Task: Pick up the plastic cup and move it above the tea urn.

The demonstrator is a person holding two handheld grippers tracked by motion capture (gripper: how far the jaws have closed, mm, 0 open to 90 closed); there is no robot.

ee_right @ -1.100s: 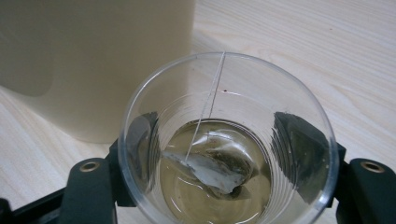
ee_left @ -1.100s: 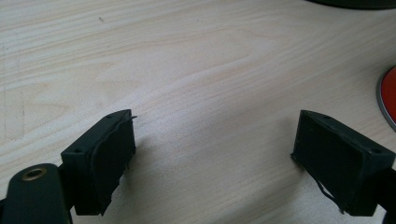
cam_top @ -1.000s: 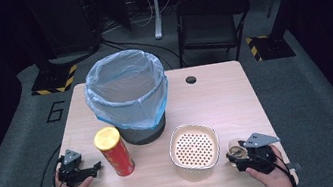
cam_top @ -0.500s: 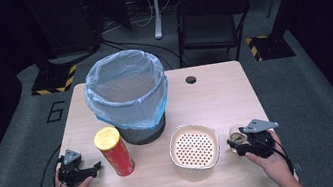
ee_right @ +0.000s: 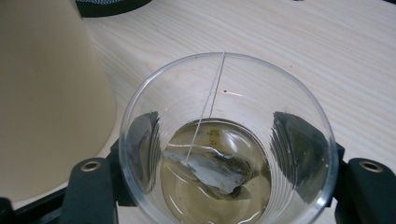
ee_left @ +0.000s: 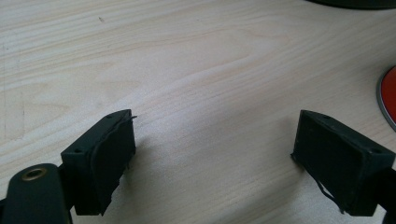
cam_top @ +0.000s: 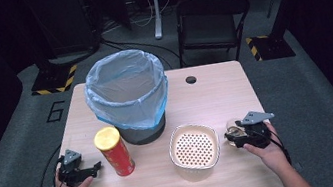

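Observation:
A clear plastic cup (ee_right: 227,140) with a used tea bag and a little yellowish liquid sits between the jaws of my right gripper (cam_top: 236,135), which is shut on the cup (cam_top: 233,127) near the table's right front. Just left of it stands a cream strainer basket (cam_top: 194,150) with a perforated floor; its wall (ee_right: 46,88) is close beside the cup. My left gripper (cam_top: 90,169) rests at the left front, open, its fingers (ee_left: 105,154) wide apart over bare wood. A red chip can (cam_top: 114,152) with a yellow lid stands just right of it.
A dark bin lined with a pale blue bag (cam_top: 127,95) stands at the table's back left. A round cable hole (cam_top: 190,79) lies in the wooden table (cam_top: 215,96) behind the basket. A folding chair (cam_top: 211,20) stands beyond the far edge.
My right gripper has carried the cup away from the front edge, toward the basket's right side. The left gripper has stayed where it was.

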